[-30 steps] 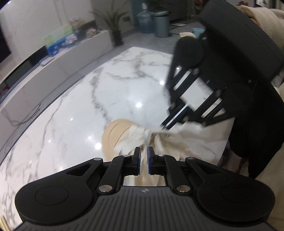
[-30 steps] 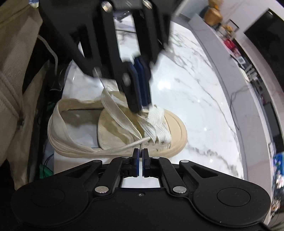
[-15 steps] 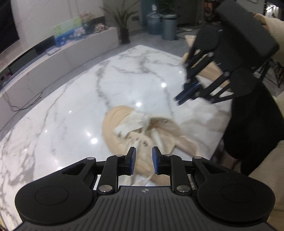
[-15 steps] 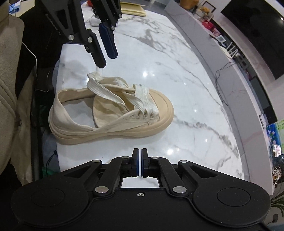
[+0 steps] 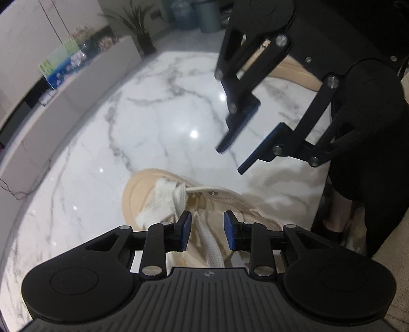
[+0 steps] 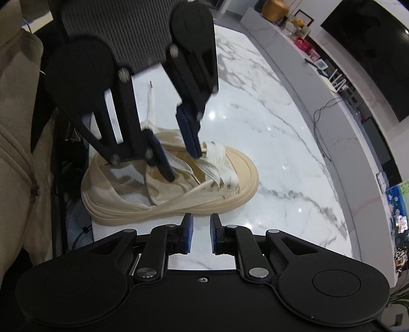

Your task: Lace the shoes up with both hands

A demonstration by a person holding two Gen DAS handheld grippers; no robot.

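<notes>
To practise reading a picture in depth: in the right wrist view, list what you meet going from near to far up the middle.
Right claw → cream canvas shoe with white laces → left claw above the shoe → far end of the white marble table.

A glossy white marble table [image 5: 158, 107] with grey veining fills most of both views, and ceiling lights glint off it as bright spots. Beyond its far edge a long, low white cabinet [image 5: 84, 84] runs along a pale wall, carrying colourful boxes [image 5: 64, 63] and small ornaments. A green potted plant [image 5: 138, 28] stands on the grey floor at the cabinet's end, with two blue-grey bins [image 5: 199, 12] further right. In the right wrist view a large dark screen [image 6: 370, 38], probably a television, hangs above the cabinet, and black cables [image 6: 324, 115] trail down its front.
</notes>
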